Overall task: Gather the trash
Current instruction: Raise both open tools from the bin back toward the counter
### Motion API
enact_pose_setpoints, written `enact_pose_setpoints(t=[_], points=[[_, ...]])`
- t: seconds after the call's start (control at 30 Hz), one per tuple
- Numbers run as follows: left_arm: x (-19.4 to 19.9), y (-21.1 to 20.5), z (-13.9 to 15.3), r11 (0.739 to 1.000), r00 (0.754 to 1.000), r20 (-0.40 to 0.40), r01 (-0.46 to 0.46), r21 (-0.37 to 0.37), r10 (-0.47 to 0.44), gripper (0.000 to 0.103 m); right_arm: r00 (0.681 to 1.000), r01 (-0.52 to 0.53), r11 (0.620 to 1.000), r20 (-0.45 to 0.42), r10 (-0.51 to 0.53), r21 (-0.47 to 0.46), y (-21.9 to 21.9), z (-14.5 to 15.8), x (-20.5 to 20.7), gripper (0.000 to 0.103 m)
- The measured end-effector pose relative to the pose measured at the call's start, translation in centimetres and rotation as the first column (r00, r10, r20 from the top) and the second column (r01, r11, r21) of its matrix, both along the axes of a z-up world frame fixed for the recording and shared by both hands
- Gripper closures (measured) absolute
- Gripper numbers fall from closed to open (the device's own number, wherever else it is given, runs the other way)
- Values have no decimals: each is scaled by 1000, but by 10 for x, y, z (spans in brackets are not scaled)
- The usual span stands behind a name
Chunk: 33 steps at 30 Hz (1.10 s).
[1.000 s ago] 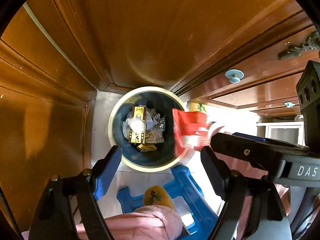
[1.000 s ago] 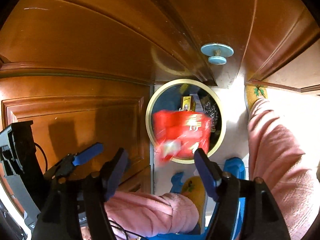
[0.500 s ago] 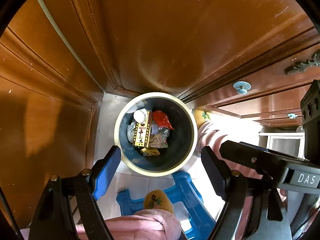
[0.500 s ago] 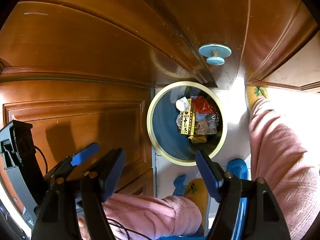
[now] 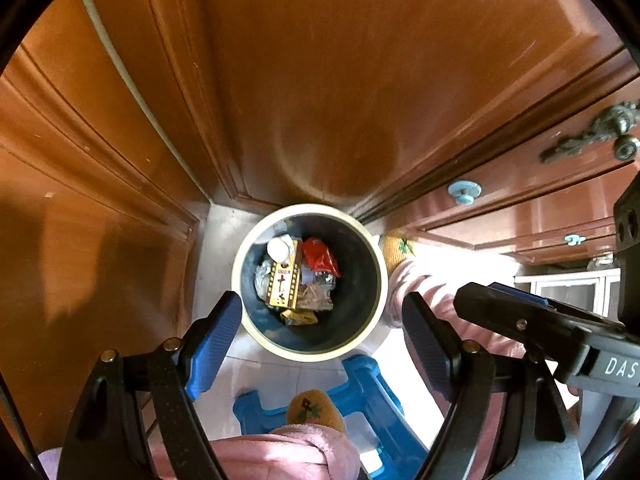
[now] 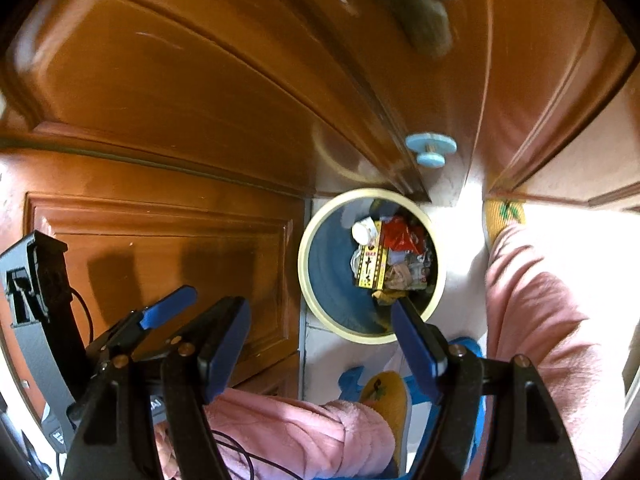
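A round bin [image 5: 244, 304] [image 6: 308, 280] with a cream rim and dark blue inside stands on the pale floor in a corner of wooden panels. Inside lie a red wrapper [image 5: 320, 258] [image 6: 400, 236], a yellow patterned box [image 5: 283, 284] [image 6: 372, 266], a white cup [image 5: 279, 248] and crumpled scraps. My left gripper [image 5: 322, 330] hangs high above the bin's near rim, open, with nothing between its blue pads. Open and empty too, my right gripper [image 6: 320, 332] is above the bin's near edge. The right gripper's body [image 5: 560, 332] shows at the right of the left wrist view.
Brown wooden doors and panels [image 5: 320, 80] [image 6: 160, 120] close in the bin on the far side and left. A light blue knob [image 6: 431, 150] [image 5: 464, 192] sticks out of one door. Below me are a blue plastic stool [image 5: 368, 396], pink trouser legs [image 6: 532, 312] and yellow slippers [image 5: 316, 408].
The red wrapper, falling blurred over the bin's rim a second ago, now lies inside the bin. Both grippers have risen, so the bin looks smaller.
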State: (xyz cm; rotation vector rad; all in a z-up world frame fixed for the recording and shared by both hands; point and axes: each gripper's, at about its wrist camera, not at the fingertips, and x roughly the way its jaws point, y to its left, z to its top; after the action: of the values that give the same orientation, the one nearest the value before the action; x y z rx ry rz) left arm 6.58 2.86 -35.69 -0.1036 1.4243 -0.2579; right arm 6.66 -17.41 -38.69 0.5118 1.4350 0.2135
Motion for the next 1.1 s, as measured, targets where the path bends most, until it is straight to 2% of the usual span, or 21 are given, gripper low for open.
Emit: enact_pose_setpoints(t=[0.2,0.4,0.53,0.63,0.87,1.0,1.1], points=[[-7,8,46,999,995,92,-27,-20,29,22,991,-43,997,122,50,-64,3,53,-3,30],[-17,18,96,998,982,177,-52,-41,59,22,963,-74,989,248,104,-127,13,110,-18,30],[-26,18,136,998,966,252,-46,-35,53,22,940,-90,983,312,137,-161,16,144,-29,30],[-35,16,165,999,949,314,-37,-2,36,22,926,-86,980,350,145,-179,15,167,-37,30],[-47,14,220,999,920,389,-46,-5,44,22,884,-66,972,438,161,-224,15,226,-50,30],[-51,14,256,998,895,443,-57,-4,53,22,844,-51,966,506,177,-254,21,268,-56,30],[-51,14,283,997,876,479,-71,21,52,22,832,-31,960,525,179,-278,25,295,-58,30]])
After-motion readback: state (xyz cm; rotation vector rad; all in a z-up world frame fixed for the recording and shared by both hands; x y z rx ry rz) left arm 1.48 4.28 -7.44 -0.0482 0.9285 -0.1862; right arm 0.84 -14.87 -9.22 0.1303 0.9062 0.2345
